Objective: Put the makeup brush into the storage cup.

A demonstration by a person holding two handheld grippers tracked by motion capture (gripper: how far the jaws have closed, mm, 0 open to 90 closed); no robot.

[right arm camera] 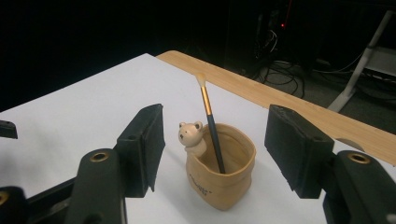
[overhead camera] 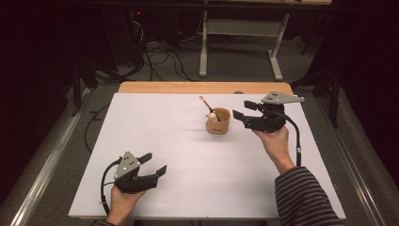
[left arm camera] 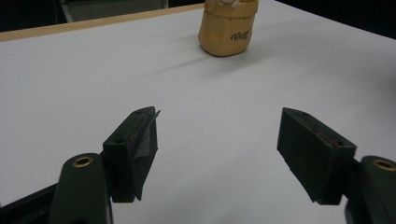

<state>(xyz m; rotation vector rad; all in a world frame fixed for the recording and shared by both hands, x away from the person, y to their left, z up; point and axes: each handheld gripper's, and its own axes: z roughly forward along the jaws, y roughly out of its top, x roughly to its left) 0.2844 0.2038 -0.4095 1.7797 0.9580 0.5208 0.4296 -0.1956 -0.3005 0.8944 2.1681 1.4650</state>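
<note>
- Holder: tan bear-shaped pen cup (overhead camera: 218, 121) stands upright on the white sheet (overhead camera: 188, 183), far-centre of the table, a bit right of mid.
- Paintbrush (overhead camera: 207, 107) sits in the cup, bristles up, handle leaning toward far-left in the high view; long axis steep, not quite vertical. In the right gripper view the brush (right arm camera: 208, 122) rises just beside the bear head, between the two jaw lines.
- Right gripper (overhead camera: 243, 113): jaws stand wide apart, nothing between the pads; held just right of the cup, tips pointing left at it, not touching.
- Left gripper (overhead camera: 154, 165): jaws also spread, empty; near-left of the sheet, well apart from the cup. Its view shows the cup (left arm camera: 227, 28) far ahead.
- Key relation: cup + brush lie straight ahead of the right gripper's jaws, so the right hand is much nearer; likely it does the pick.
- Judgement: grabbing the brush stem calls for coming in above the cup rim, jaws either side of the stem.
- Room: open sheet left & near of the cup; wooden table edge (overhead camera: 188, 87) lies close behind it, so little slack on the far side.
- Risk: nudging the cup could tip it.
</note>
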